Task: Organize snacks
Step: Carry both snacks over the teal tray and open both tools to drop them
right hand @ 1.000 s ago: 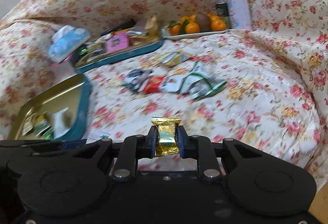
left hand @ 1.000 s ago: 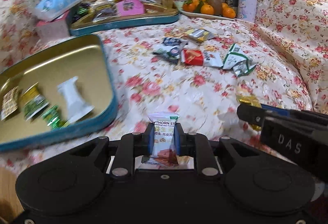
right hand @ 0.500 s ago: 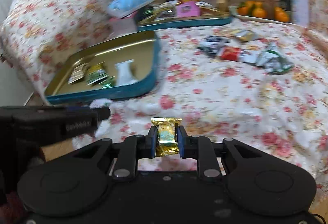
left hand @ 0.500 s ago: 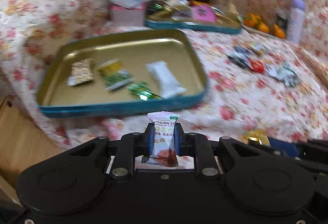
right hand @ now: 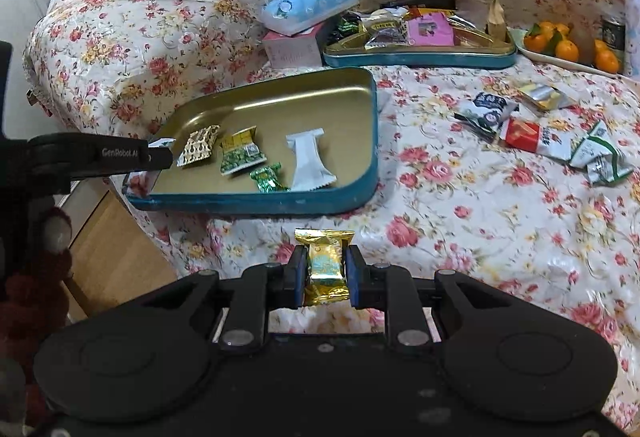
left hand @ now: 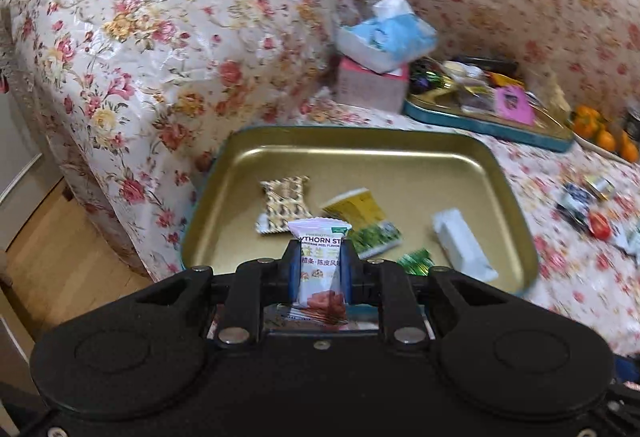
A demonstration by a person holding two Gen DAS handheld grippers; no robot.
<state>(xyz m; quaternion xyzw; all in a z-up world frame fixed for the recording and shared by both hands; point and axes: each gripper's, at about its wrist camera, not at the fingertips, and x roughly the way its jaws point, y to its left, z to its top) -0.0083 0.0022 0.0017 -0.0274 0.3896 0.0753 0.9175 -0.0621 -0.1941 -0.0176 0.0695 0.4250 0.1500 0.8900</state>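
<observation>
A: Left gripper (left hand: 320, 263) state?
B: Clamped on a white hawthorn packet (left hand: 321, 269), held upright over the near rim of the gold tin (left hand: 516, 205).
A: Right gripper (right hand: 325, 277)?
B: Clamped on a gold foil candy (right hand: 325, 267), above the floral cover (right hand: 460, 205), just short of the tin.
A: Tin contents?
B: Patterned packet (left hand: 285, 204), yellow-green packet (left hand: 365, 222), small green candy (left hand: 416, 261), white bar (left hand: 463, 249). All lying flat, apart.
A: Loose snacks?
B: A cluster of wrappers (right hand: 544, 129) on the cover, well right of the tin. A second tin (right hand: 420, 55) behind holds more; tissue pack (right hand: 308, 3) beside it.
</observation>
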